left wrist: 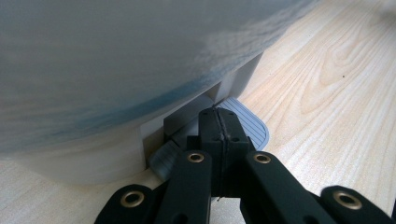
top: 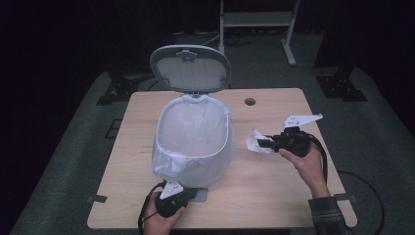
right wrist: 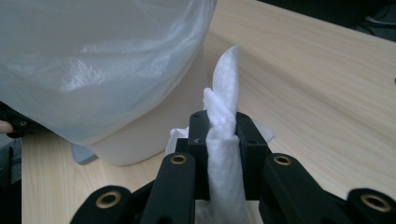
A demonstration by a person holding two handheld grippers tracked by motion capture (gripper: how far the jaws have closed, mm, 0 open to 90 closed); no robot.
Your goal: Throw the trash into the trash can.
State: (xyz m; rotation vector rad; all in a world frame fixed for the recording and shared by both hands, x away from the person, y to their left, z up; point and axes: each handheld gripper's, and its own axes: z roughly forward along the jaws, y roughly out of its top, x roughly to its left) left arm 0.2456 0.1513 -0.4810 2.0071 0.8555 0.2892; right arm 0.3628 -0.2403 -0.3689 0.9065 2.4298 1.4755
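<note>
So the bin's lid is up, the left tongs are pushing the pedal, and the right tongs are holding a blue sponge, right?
Not quite. The right tongs are shut on a white tissue, not a blue sponge; the right gripper view shows it pinched between the jaws. The rest holds: the lid of the bin is up, and the left tongs press on the pedal.

Three cameras: one overhead, two riding on the grippers

The table (top: 274,171) is seen from above its near edge, looking forward and down, with the whole bin (top: 193,142) taken in. The bin's foot pedal (left wrist: 243,123) is viewed from very close and low by the left gripper view. The bin's bag-lined side (right wrist: 93,65) is shared by the right gripper view, seen close from the right.
</note>
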